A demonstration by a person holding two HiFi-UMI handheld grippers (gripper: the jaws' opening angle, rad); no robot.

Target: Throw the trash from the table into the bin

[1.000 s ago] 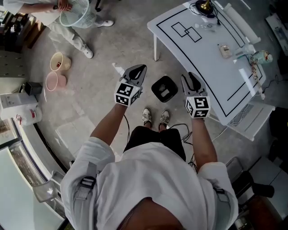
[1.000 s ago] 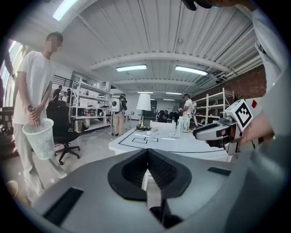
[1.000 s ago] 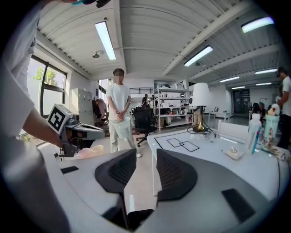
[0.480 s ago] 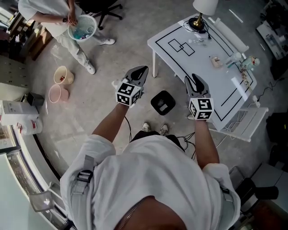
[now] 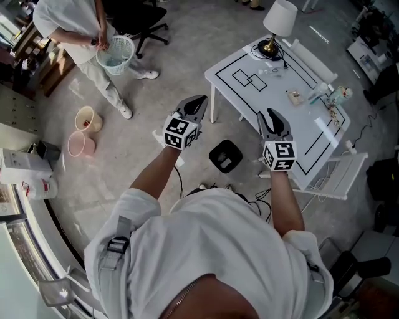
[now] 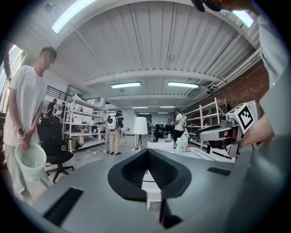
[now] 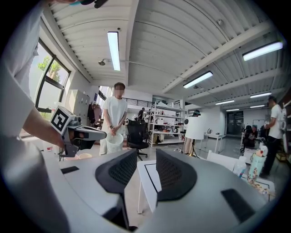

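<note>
The white table (image 5: 255, 93) with black lines stands at the upper right. Small bits of trash (image 5: 295, 96) and a bottle (image 5: 338, 95) lie on its far half. A person at the upper left holds a white mesh bin (image 5: 116, 52). My left gripper (image 5: 199, 99) is shut and empty, held in the air left of the table. My right gripper (image 5: 270, 113) is open and empty, over the table's near edge. In the right gripper view the right gripper (image 7: 146, 166) shows the table's corner (image 7: 148, 175) through its gap. The left gripper (image 6: 146, 152) points at the table (image 6: 182, 154).
A lamp (image 5: 278, 19) stands at the table's far corner. A black box (image 5: 225, 156) sits on the floor between my grippers. A pink bucket (image 5: 80, 144) and a tan bucket (image 5: 87, 118) stand at the left. An office chair (image 5: 140, 19) is behind the person.
Both grippers have risen together, and the head view has lifted too: table, floor and black box look smaller and farther. The person with the mesh bin has come further into view.
</note>
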